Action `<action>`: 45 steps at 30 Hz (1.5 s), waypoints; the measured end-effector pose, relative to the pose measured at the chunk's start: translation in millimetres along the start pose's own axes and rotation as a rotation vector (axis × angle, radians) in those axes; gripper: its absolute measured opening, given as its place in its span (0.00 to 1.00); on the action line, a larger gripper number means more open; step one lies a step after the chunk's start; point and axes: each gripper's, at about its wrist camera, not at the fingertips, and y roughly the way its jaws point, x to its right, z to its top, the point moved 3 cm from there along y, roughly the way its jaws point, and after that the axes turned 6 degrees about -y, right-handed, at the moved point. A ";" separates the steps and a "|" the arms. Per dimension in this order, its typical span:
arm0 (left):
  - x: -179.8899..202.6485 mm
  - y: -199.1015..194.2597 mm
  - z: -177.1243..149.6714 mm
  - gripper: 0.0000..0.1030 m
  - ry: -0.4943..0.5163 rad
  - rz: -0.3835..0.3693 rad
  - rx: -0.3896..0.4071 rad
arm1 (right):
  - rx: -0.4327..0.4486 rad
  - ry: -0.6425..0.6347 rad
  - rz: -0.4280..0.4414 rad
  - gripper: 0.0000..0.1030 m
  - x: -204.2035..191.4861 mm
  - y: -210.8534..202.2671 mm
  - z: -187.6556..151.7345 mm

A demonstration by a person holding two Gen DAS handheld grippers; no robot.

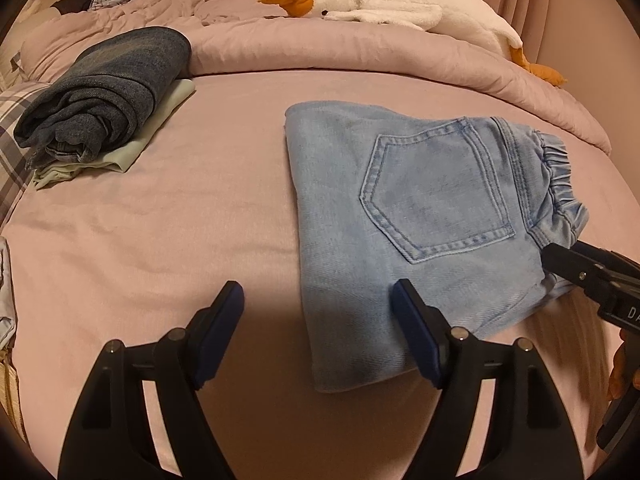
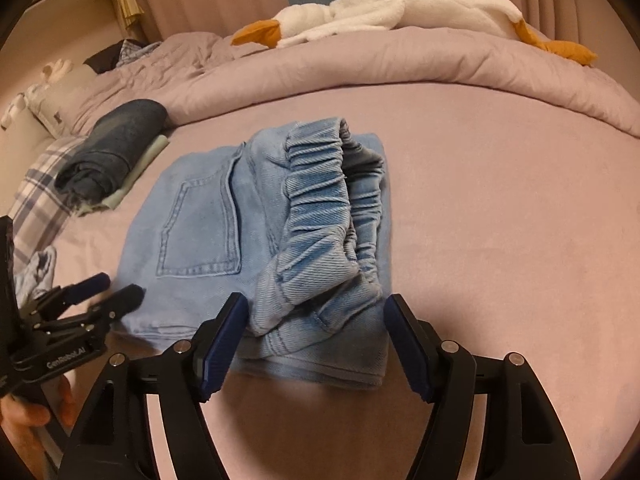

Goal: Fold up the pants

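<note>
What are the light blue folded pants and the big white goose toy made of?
The light blue folded pants look like washed denim: diagonal twill weave, stitched pocket, gathered elastic waistband. The big white goose toy looks like fluffy plush, probably synthetic fleece, with an orange beak.

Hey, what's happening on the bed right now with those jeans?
A person holding a gripper in each hand is folding light blue jeans on the pink bed. The jeans lie folded. Both the left gripper and right gripper are open, holding nothing. Dark folded jeans sit off to the left.
</note>
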 end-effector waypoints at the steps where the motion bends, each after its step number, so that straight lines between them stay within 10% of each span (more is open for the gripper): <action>1: -0.1 -0.1 -0.3 0.74 -0.001 0.000 0.000 | 0.000 0.002 0.002 0.68 0.1 -0.8 0.3; 45: 4.1 -6.2 0.7 0.75 -0.058 0.063 -0.061 | -0.096 -0.010 -0.046 0.70 -9.0 -6.7 -1.2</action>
